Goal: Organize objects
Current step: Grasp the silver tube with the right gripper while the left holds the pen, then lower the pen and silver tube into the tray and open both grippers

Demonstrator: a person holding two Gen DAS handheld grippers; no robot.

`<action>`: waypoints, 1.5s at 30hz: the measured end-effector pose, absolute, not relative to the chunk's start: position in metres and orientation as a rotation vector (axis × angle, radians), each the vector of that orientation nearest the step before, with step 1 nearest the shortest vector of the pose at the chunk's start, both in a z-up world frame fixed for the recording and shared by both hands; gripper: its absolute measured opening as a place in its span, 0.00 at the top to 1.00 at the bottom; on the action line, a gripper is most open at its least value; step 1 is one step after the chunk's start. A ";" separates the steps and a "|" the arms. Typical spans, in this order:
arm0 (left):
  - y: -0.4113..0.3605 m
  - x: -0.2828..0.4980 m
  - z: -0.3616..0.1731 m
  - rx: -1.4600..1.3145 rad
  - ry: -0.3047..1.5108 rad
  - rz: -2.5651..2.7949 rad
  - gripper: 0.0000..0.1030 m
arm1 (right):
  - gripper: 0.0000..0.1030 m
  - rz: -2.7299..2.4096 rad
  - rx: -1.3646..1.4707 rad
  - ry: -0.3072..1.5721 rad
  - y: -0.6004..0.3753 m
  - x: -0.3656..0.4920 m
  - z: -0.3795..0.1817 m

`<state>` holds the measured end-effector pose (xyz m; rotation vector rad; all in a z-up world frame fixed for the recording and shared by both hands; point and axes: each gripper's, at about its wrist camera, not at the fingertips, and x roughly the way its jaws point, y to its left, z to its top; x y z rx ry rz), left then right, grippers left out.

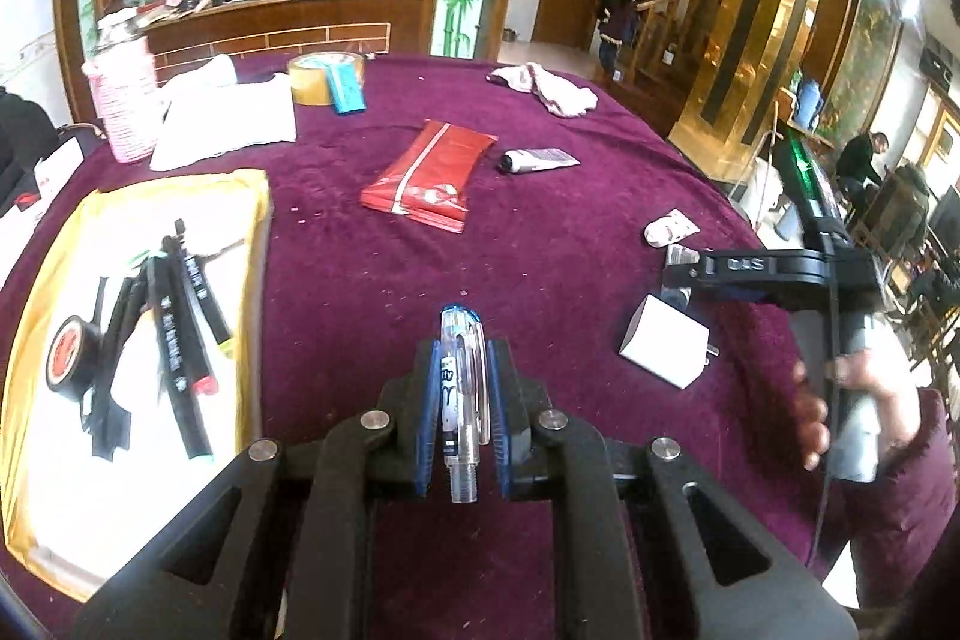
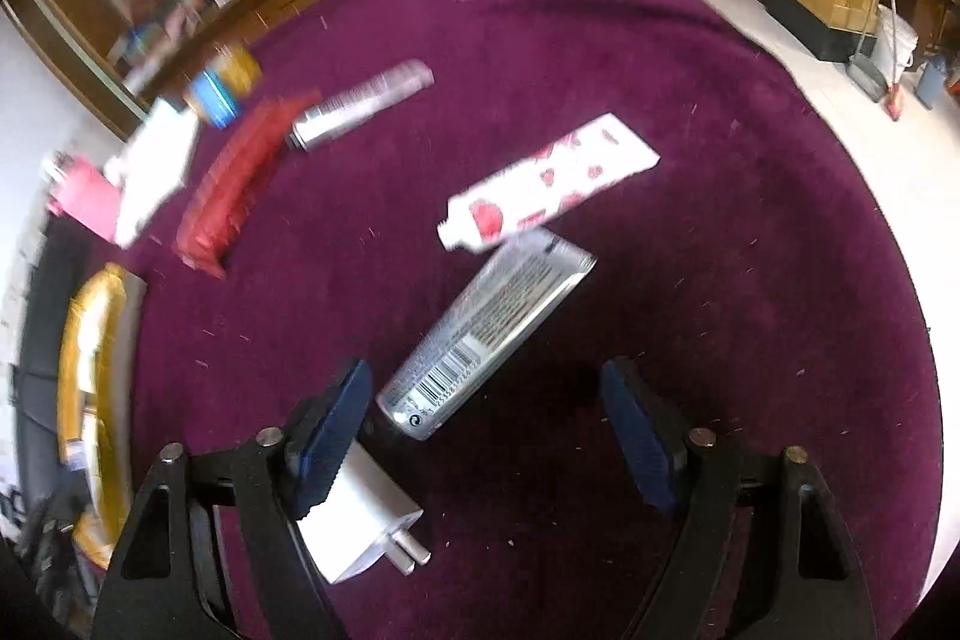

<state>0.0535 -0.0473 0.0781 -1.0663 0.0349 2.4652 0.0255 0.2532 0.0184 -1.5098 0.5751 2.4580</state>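
My left gripper (image 1: 461, 347) is shut on a clear pen with a blue clip (image 1: 459, 400), held lengthwise above the purple tablecloth (image 1: 540, 250). To its left lies a yellow-rimmed tray (image 1: 255, 244) holding black markers (image 1: 180, 340) and a black tape roll (image 1: 72, 358). My right gripper (image 2: 486, 376) stands open over a silver tube (image 2: 486, 328), whose cap end lies between the pads without touching them. A white charger plug (image 2: 366, 526) lies partly under its left finger. Just beyond the silver tube sits a white tube with red print (image 2: 552, 178).
A red packet (image 1: 429, 175), a grey tube (image 1: 537, 160), a pink cloth (image 1: 546, 88), a tape roll (image 1: 324, 76), a blue box (image 1: 348, 91), a pink-striped cup (image 1: 123, 100) and white cloth (image 1: 228, 118) lie farther back. The table's round edge (image 1: 708, 148) drops off at right.
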 end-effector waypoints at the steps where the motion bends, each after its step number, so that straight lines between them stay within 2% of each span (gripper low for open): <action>1: -0.054 0.056 0.078 -1.061 0.026 2.475 0.88 | 0.35 2.440 -1.514 0.537 0.250 0.021 0.018; 4: -0.070 0.060 0.079 -1.060 -0.009 2.497 0.88 | 0.46 2.406 -1.484 0.380 0.235 0.012 0.016; 7: -0.090 0.064 0.079 -1.063 -0.053 2.523 0.88 | 0.64 2.444 -1.444 0.212 0.214 0.014 0.014; 8: -0.096 0.064 0.079 -1.064 -0.067 2.530 0.88 | 0.76 2.459 -1.443 0.194 0.210 0.016 0.015; 9: -0.103 0.065 0.079 -1.067 -0.083 2.539 0.88 | 0.77 2.469 -1.449 0.199 0.207 0.018 0.016; 15: -0.133 0.070 0.073 -1.087 -0.173 2.564 0.88 | 0.77 2.534 -1.467 0.488 0.224 0.035 0.023; 19: -0.152 0.072 0.069 -1.103 -0.220 2.585 0.88 | 0.77 2.561 -1.469 0.611 0.226 0.045 0.035; 26: -0.184 0.075 0.063 -1.137 -0.258 2.650 0.87 | 0.77 2.725 -1.487 0.660 0.174 0.045 0.069; 34: -0.222 0.063 0.044 -1.261 -0.295 2.688 0.87 | 0.76 2.907 -1.731 0.567 0.056 0.031 0.083; 45: -0.245 0.044 0.021 -1.393 -0.241 2.711 0.87 | 0.76 2.954 -2.046 0.336 -0.082 0.026 0.051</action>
